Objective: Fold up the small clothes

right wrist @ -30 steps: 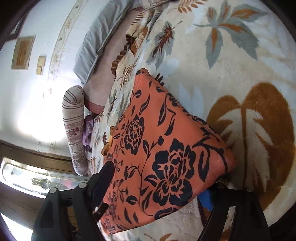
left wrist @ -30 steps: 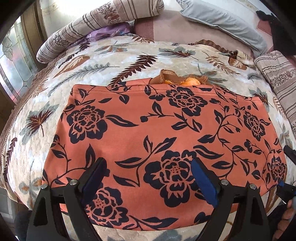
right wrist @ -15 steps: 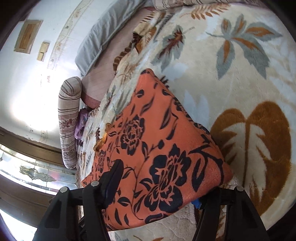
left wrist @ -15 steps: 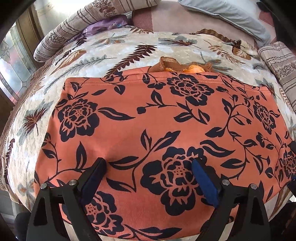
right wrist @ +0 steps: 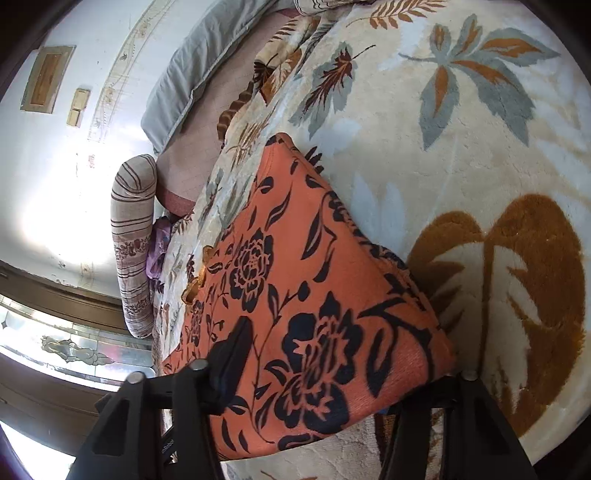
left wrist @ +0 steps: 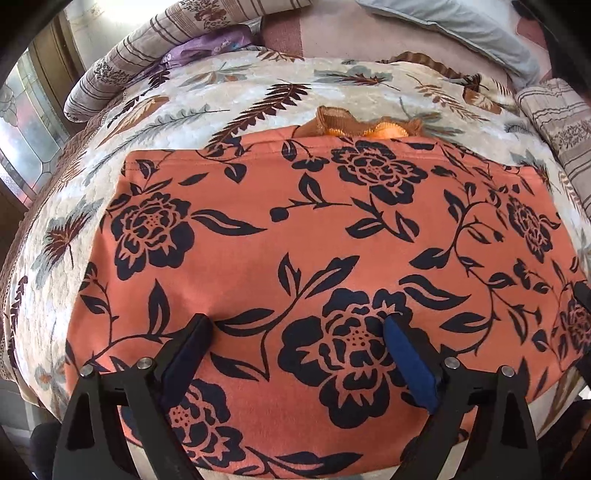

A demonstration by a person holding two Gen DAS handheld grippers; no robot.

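Note:
An orange garment with black flowers (left wrist: 295, 236) lies spread flat on the leaf-patterned bedspread (left wrist: 207, 96). My left gripper (left wrist: 295, 339) is open, its fingers wide apart over the garment's near edge. In the right wrist view the garment (right wrist: 295, 302) reaches between the fingers of my right gripper (right wrist: 332, 373). One finger lies over its corner and the other finger is hidden under the cloth. That gripper is open around the corner, apart from it. A brown and orange ruffled piece (left wrist: 354, 123) pokes out at the garment's far edge.
Striped bolsters lie at the far left (left wrist: 147, 48) and at the right (left wrist: 561, 122). A grey pillow (left wrist: 443, 26) and a purple cloth (left wrist: 207, 46) lie at the head of the bed. A window (left wrist: 26, 110) is at the left.
Both grippers have moved forward over the garment, which now fills more of each view. The right gripper's fingers have slid further around the corner. Neither has closed.

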